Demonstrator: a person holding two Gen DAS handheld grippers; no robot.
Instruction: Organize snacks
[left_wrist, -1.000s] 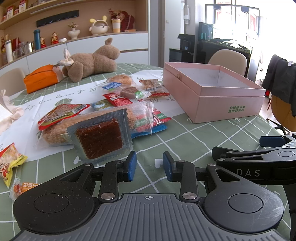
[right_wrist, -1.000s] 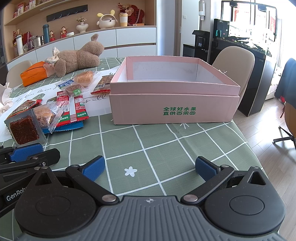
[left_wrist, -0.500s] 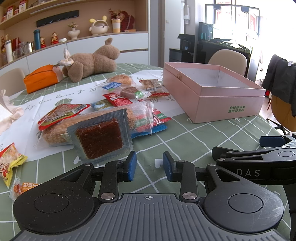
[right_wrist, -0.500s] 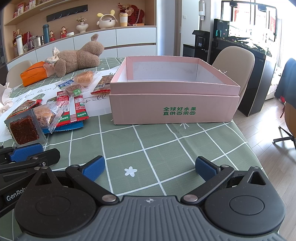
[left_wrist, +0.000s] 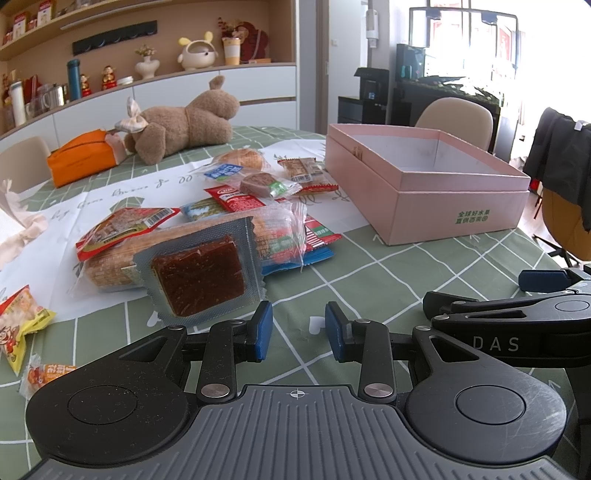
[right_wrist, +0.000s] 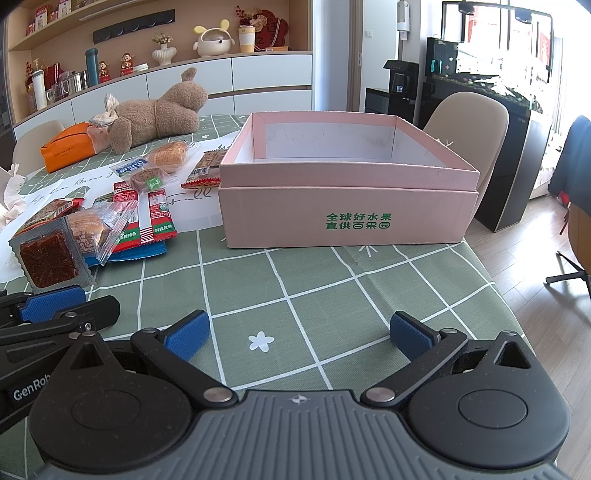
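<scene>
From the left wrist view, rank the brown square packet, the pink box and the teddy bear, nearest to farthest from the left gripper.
1. Brown square packet, just ahead of the left gripper, slightly left.
2. Pink box, ahead on the right.
3. Teddy bear, far back, left.

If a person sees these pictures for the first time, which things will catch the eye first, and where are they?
The big open pink box stands out first, on the right part of the green checked table. Left of it lies a heap of snack packets, with a dark red square snack nearest the left tool. Behind them lies a brown plush toy.
</scene>
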